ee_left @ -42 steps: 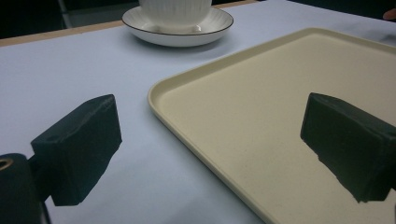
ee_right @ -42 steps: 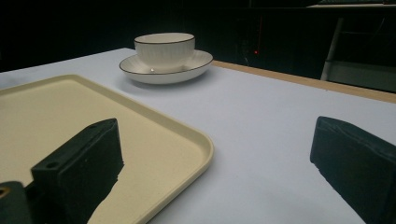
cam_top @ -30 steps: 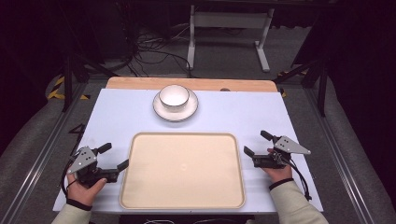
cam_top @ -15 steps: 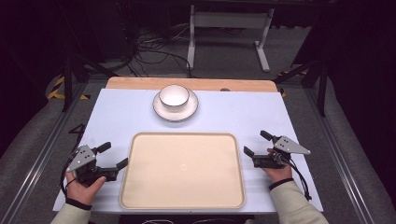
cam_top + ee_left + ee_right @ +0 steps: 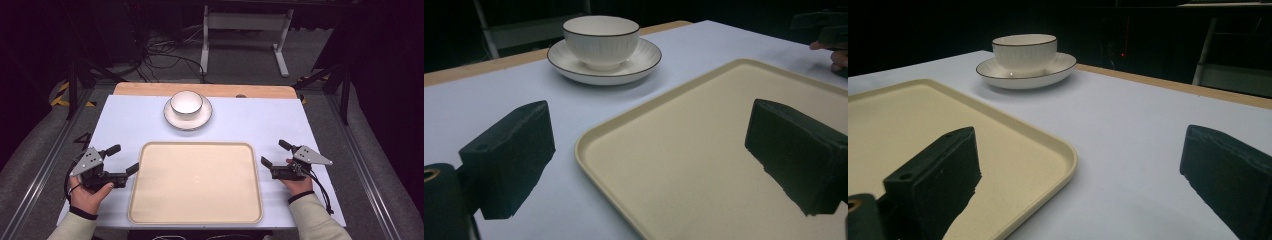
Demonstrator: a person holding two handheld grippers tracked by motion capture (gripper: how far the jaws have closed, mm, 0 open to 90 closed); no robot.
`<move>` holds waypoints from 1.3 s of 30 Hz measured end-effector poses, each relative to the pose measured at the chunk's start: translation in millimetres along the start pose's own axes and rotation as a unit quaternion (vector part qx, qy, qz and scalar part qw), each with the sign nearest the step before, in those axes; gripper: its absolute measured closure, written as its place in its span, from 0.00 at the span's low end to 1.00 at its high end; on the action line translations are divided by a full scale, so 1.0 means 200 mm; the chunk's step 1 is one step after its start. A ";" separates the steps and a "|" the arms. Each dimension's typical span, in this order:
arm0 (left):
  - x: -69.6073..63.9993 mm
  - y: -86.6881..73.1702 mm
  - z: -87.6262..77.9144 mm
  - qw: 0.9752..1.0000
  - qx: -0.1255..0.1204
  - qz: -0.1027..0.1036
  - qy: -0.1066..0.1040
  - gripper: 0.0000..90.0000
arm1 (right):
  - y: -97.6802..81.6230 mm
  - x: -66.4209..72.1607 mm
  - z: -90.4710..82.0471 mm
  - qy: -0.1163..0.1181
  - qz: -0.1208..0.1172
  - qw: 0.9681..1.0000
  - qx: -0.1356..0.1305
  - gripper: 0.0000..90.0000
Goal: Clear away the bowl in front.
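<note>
High view: both claws gape wide, left claw point(image 5: 121, 160) and right claw point(image 5: 273, 154) flanking the empty cream tray point(image 5: 196, 181) mid-tabletop point(image 5: 135, 120) — stiff, light, probably slick plastic, best gripped at its raised rim.

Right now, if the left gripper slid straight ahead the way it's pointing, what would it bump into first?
Probably the tray. The left gripper is open and its jaws straddle the tray's near corner, so the rim lies right ahead. The cup on its saucer sits farther off.
</note>
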State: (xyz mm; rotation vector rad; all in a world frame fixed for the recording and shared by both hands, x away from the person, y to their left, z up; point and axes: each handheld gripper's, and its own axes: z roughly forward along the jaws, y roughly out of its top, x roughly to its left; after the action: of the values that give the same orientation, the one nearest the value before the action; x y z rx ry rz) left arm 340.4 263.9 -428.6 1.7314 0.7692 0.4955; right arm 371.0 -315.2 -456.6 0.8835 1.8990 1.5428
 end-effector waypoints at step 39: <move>0.06 0.47 0.36 0.997 0.019 0.041 -0.065 0.08 | 0.00 0.00 0.00 -0.003 -0.001 1.000 0.003 0.03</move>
State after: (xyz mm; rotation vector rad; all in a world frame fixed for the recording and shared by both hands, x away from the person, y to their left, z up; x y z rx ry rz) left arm 420.6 207.2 -360.7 1.8173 0.6207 0.4209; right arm 371.2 -314.2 -456.7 0.8878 1.9009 1.5318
